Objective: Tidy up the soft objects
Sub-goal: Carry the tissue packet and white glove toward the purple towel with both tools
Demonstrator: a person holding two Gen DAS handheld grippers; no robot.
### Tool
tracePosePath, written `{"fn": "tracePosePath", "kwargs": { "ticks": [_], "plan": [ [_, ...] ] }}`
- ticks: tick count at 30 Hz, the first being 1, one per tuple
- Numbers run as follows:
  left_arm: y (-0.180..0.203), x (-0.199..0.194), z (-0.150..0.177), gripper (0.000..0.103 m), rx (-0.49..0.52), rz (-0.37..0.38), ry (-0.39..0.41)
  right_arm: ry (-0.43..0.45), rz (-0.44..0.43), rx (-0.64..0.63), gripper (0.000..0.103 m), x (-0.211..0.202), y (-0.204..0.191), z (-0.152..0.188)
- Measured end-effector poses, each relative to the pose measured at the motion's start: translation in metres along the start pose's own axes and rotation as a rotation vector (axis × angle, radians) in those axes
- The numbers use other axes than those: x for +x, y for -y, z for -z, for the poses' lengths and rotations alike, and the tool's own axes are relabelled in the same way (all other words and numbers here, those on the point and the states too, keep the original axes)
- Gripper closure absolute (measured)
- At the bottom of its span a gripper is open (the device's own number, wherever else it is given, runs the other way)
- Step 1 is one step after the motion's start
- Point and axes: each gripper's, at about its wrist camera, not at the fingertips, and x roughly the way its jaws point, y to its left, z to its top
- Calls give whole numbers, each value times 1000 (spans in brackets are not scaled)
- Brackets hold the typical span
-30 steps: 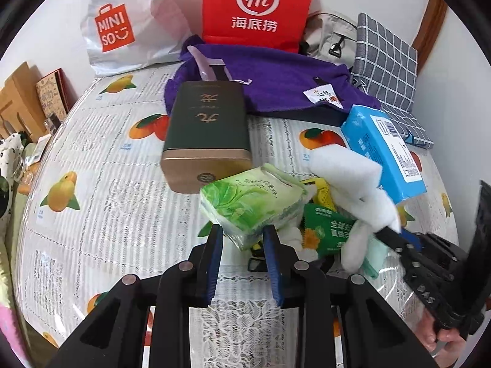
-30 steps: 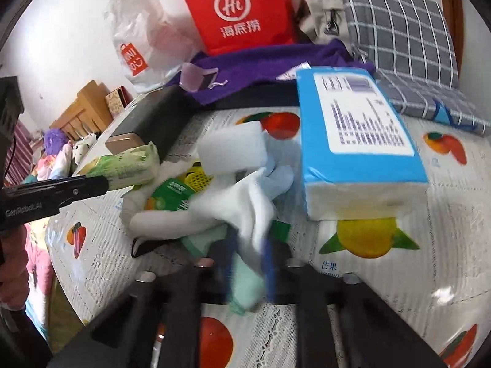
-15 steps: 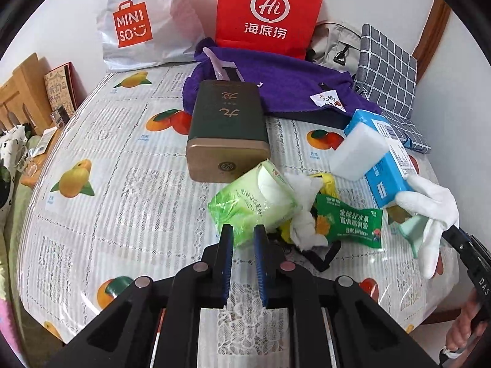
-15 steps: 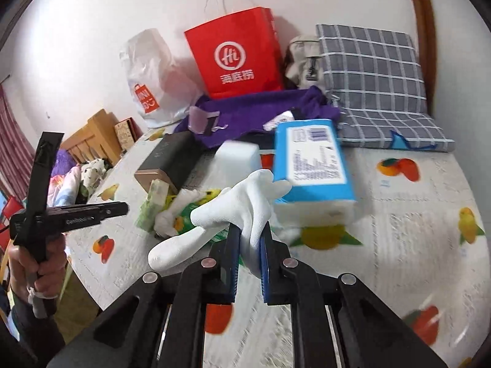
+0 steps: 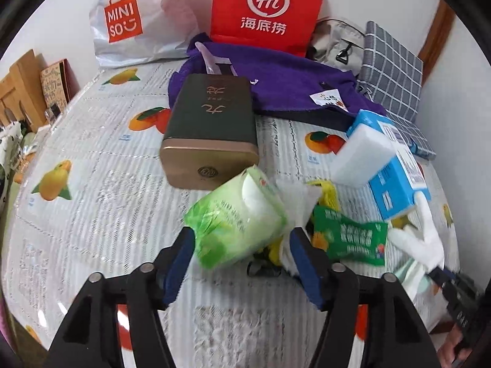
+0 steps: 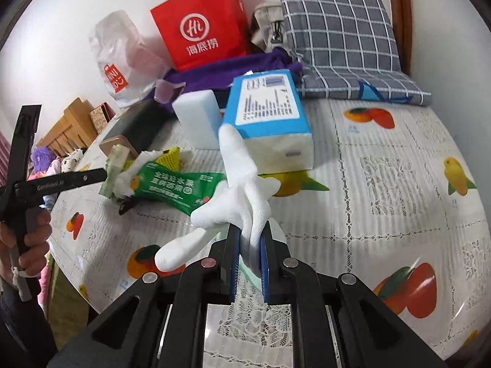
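A bed (image 5: 92,159) covered with a fruit-printed cloth is seen carrying all the things. At its far end a grey checked pillow (image 6: 340,30) is propped beside a red paper bag (image 5: 267,9) and a white plastic shopping bag (image 5: 135,18), with a purple cloth (image 5: 288,79) spread in front of them. A dark green box with a gold end (image 5: 211,135) is laid nearer the middle. To its right a blue tissue pack (image 6: 270,113) is found, with a white foam block (image 6: 199,116) leaning against its side.

A green tissue packet (image 5: 236,217) is framed between the widely spread jaws of the left hand-held gripper (image 5: 242,263), its near edge close to the blue pads; contact cannot be told. Just beside it a green snack pouch (image 6: 181,187) is laid over crumpled white and yellow material.

A white glove (image 6: 239,196) is pinched between the narrowly closed jaws of the right hand-held gripper (image 6: 250,251) and is held up off the bed, its fingers splayed in front of the blue tissue pack. A pale green piece is also caught between those jaws.
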Motion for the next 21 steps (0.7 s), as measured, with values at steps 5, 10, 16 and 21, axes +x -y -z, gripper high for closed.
{"fn": "tracePosePath", "kwargs": {
  "ticks": [5,10,16,21],
  "plan": [
    [6,27,-9,34,-2,-1,-28,-29,-7,6,91,15,2,-3],
    [-1,32,-12,41,-16,13,-5,-46,-9,6,91,24,1,-6],
    [-9,17,-10,66,5,83,18,-61,-8,8,91,34,-2,-8],
    [-17,4,-6,74,-3,95,35,-25,-32,1,91,23,-9,-7]
  ]
}}
